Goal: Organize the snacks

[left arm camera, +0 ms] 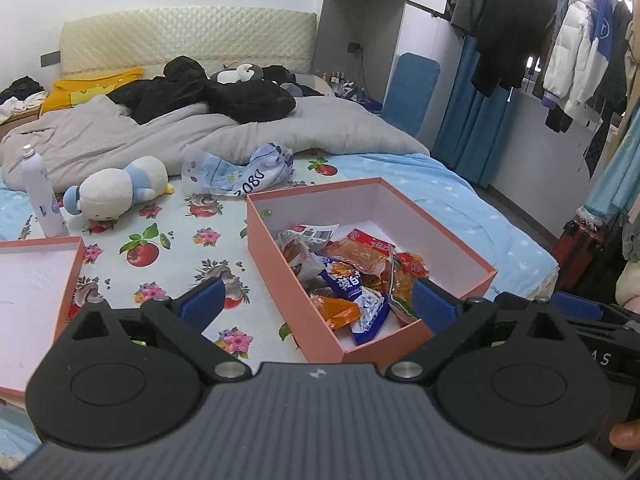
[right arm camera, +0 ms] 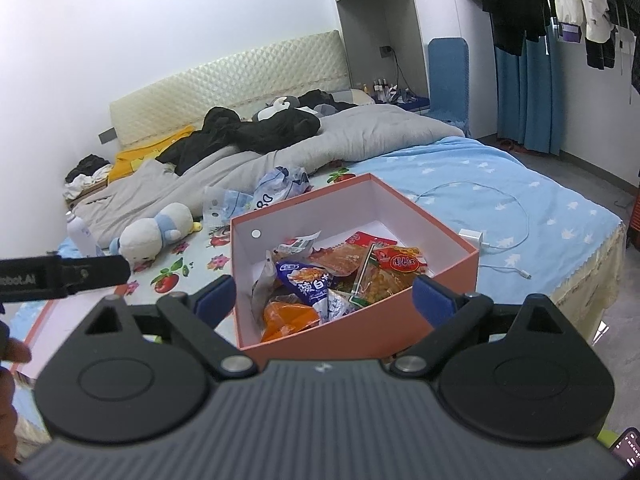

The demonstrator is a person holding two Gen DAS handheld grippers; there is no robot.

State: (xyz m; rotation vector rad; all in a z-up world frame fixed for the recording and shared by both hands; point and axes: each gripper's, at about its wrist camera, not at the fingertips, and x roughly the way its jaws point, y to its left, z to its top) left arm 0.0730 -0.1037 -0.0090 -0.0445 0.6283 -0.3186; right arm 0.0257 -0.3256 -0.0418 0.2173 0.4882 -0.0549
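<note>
Bed (left arm camera: 160, 216) | pink box (left arm camera: 280, 264): snack packets (left arm camera: 352, 276) | crumpled bag (left arm camera: 248, 172) reads "080"

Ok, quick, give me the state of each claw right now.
Left claw: open, holding nothing, above the snack box.
Right claw: open, holding nothing, over the same box.

Bed (left arm camera: 460, 188) — box (left arm camera: 280, 236), plush (left arm camera: 120, 188)

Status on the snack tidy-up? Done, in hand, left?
Done: the snack packets sit piled in the open pink box on the bed. In hand: nothing; left gripper and right gripper are both open and empty, hovering near the box. Left: likely the lid, lying upturned beside the box, and the crumpled blue bag behind it.
</note>
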